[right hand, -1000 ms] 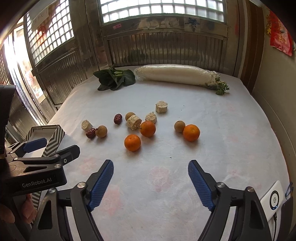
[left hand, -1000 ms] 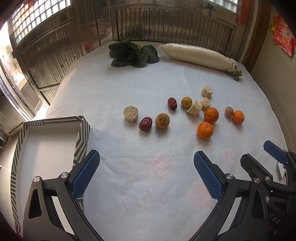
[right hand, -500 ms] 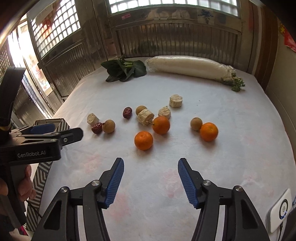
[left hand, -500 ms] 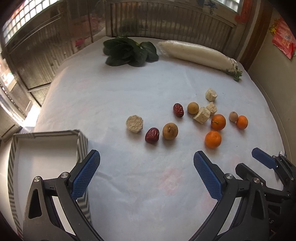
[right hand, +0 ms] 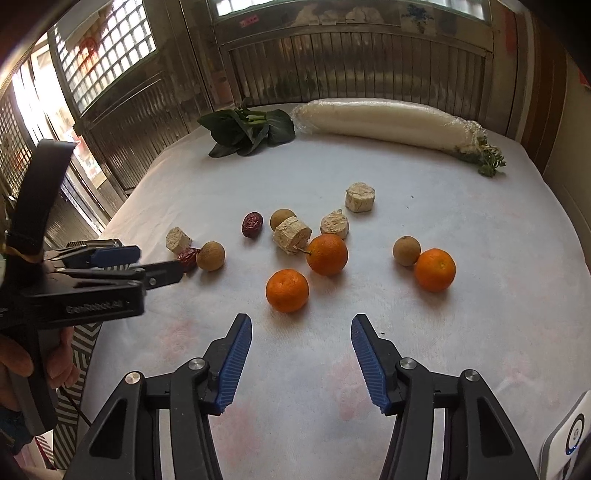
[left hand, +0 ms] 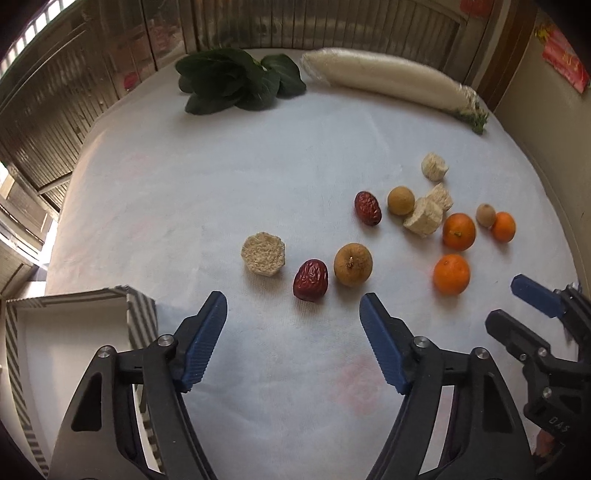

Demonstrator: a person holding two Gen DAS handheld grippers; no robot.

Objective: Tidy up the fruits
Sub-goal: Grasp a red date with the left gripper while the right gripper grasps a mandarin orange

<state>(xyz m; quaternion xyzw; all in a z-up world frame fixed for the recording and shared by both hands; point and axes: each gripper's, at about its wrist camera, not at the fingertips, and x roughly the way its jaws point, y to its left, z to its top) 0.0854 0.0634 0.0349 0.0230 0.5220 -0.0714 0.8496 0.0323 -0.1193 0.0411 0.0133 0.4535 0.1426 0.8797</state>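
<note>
White cloth with faint pink blotches. 3 orange mandarins, 2 dark red jujubes, tan-brown longans, beige cake pieces. Dark green leaves, white radish. Black-and-white striped box. Blue pads on black frames.

We see a table with a white cloth over it, and faint pink marks show on the cloth on the near side. Behind the table, on the far side, stands a wall of dark wooden slats. Above the slats are windows with small panes. On the left a window with a grid lets in bright light. On the right is a plain pale wall with a red paper stuck on it.
</note>
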